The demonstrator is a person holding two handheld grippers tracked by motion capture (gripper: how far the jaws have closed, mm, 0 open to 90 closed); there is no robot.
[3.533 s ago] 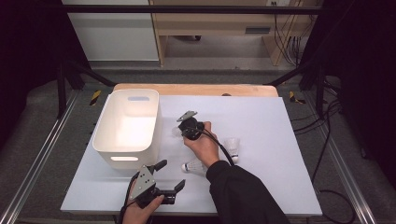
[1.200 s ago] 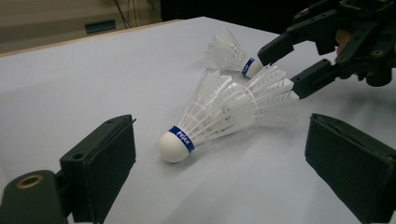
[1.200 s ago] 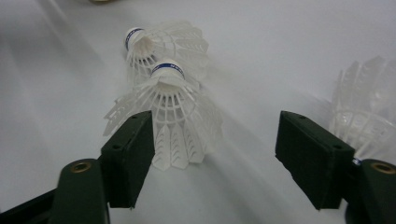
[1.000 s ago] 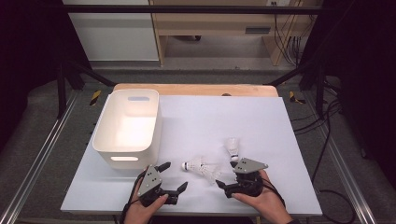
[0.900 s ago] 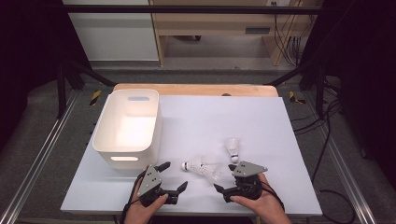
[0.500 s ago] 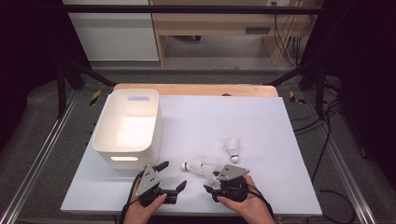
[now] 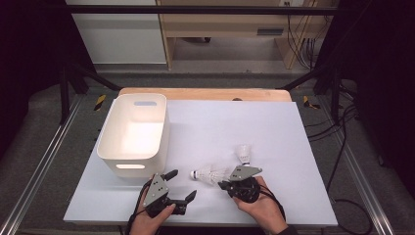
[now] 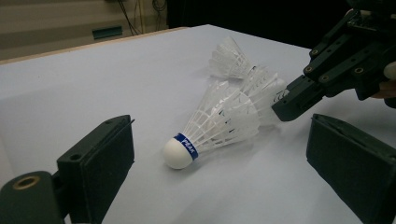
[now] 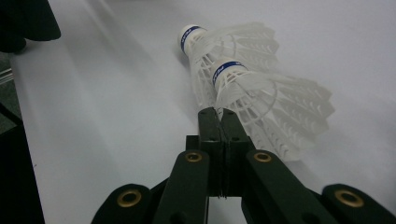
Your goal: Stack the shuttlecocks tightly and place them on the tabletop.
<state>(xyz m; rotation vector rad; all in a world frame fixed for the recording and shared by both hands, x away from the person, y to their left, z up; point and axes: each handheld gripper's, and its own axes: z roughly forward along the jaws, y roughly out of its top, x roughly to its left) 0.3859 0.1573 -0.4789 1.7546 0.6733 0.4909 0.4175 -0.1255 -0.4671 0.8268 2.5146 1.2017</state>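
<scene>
Two white shuttlecocks, one nested in the other point(image 7: 210, 174) point(image 8: 219, 123) point(image 9: 243, 79), lie on the white table sheet with their corks pointing left. My right gripper point(image 7: 222, 185) point(image 9: 217, 114) has just been closing; its jaws now meet on the rim of the rear shuttlecock's feather skirt. From the left gripper view its black tip point(image 8: 282, 111) touches those feathers. A third shuttlecock point(image 7: 243, 152) point(image 8: 231, 58) stands a little beyond. My left gripper point(image 7: 183, 184) point(image 8: 224, 168) rests open near the front edge, with the cork end just ahead of its jaws.
A white plastic bin point(image 7: 134, 132) stands at the left of the sheet, just behind my left hand. The white sheet point(image 7: 235, 127) stretches back to a wooden table edge point(image 7: 205, 93). Metal rails run along both sides.
My right hand came from the table's middle to the front edge, then slid left to the lying shuttlecocks, and its jaws went from wide open to shut. My left gripper stayed put.
</scene>
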